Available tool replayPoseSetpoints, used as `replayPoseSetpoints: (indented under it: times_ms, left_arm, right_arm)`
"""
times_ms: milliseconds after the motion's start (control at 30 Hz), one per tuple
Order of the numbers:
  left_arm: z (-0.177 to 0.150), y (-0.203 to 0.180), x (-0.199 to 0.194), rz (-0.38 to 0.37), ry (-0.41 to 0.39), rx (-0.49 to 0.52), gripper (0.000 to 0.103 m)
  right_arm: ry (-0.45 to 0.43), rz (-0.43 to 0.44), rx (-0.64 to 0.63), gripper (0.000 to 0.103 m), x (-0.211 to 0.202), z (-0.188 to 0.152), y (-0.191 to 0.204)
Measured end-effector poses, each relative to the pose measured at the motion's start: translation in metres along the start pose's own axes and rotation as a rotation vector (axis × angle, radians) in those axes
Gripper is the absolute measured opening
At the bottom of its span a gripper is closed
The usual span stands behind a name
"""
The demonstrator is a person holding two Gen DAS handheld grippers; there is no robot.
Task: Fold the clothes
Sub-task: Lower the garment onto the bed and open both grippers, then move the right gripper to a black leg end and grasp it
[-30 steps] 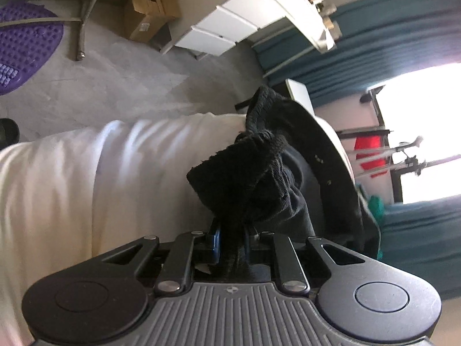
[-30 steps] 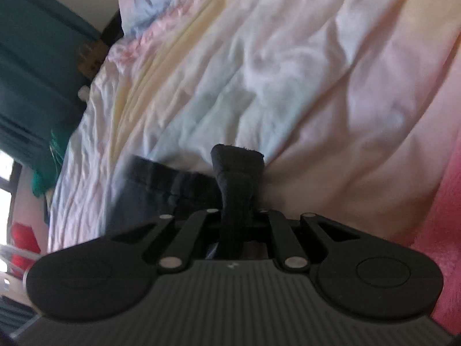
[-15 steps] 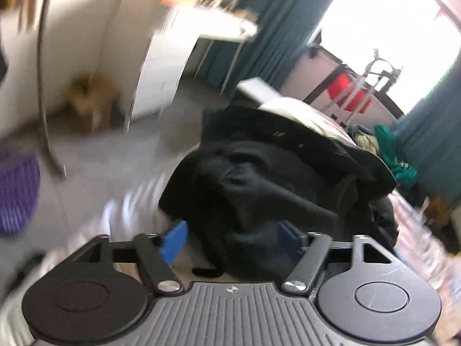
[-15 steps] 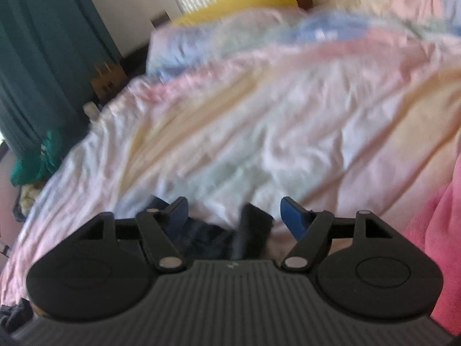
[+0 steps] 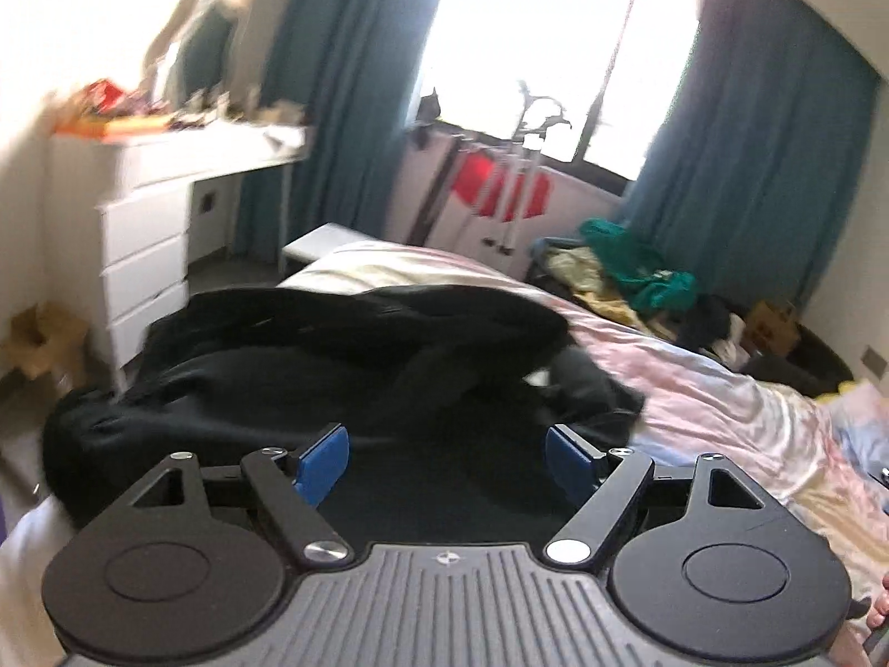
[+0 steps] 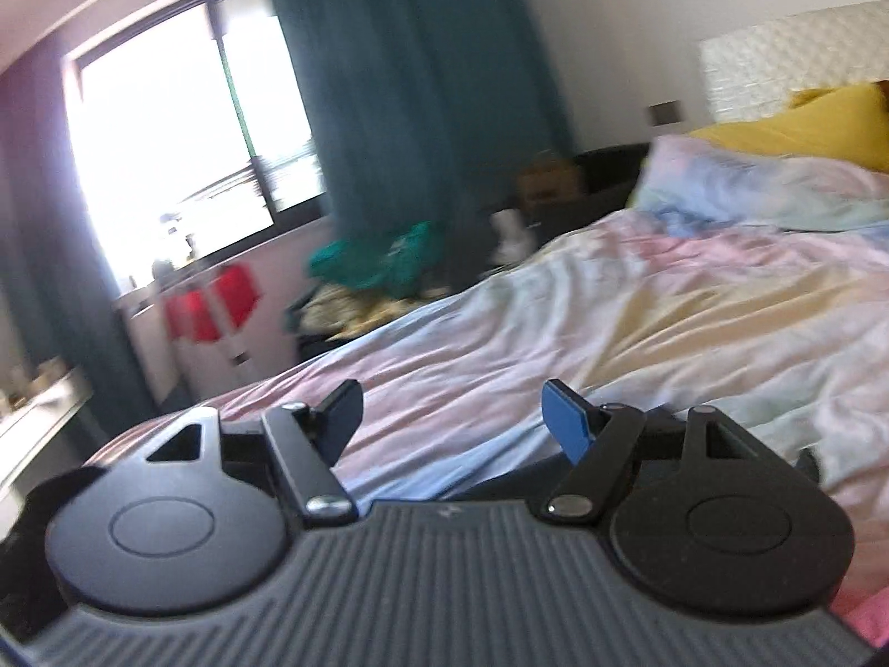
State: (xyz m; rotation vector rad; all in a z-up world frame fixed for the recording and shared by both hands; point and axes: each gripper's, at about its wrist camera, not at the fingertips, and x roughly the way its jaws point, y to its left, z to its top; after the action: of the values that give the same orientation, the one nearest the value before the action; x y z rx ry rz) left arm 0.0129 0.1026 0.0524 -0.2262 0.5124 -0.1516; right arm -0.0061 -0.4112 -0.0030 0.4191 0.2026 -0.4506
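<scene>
My left gripper (image 5: pixel 447 458) is level above the near edge of the bed, its two blue-padded fingers (image 5: pixel 324 464) spread wide with nothing between them. My right gripper (image 6: pixel 453 422) is likewise released, jaws parted and empty, raised over the bedspread (image 6: pixel 639 333) and facing toward the window (image 6: pixel 166 144).

Task item: one black garment (image 5: pixel 311 367), lying in a crumpled heap across the near corner of the bed, directly ahead of and partly beneath the left gripper; one edge hangs over the bed's side toward the floor. In the right wrist view only a dark sliver of cloth shows at the lower left behind the gripper body, and I cannot tell whether it is the same garment.

Counts: two grippers, one black garment, two pillows at the headboard, one yellow pillow (image 6: pixel 805 122) behind one pastel pillow (image 6: pixel 761 189).

Surroundings: a white chest of drawers (image 5: pixel 144 255) with clutter on top stands left of the bed; teal curtains (image 5: pixel 344 89) flank the window; a drying rack (image 5: pixel 517 183) carries red items; a heap of green and yellow laundry (image 5: pixel 633 272) lies beyond the bed's far side. Both views are motion-blurred. Nothing lies between the left gripper and the garment.
</scene>
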Motion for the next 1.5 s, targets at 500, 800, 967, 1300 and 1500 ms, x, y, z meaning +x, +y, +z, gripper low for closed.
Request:
replayPoseSetpoints:
  times_ms: [500,800,967,1300,1500]
  left_arm:
    - [-0.058,-0.058,0.104,0.002,0.009,0.193,0.080]
    - [-0.071,-0.044,0.117,0.009,0.043,0.160,0.080]
    - [-0.077,-0.040,0.121,0.023,0.066,0.173,0.080]
    - [-0.093,-0.018,0.167,-0.004,0.180,0.114,0.080]
    - [-0.104,-0.011,0.193,-0.060,0.167,0.103,0.080]
  right_arm:
    - [0.095,0.293,-0.167,0.074,-0.003,-0.050,0.076]
    - [0.175,0.358,-0.235,0.068,0.017,-0.082,0.113]
    - [0.308,0.386,-0.158,0.069,0.045,-0.089,0.118]
    - [0.434,0.280,0.037,0.069,0.204,-0.094,0.155]
    - [0.470,0.186,0.176,0.039,0.293,-0.120,0.172]
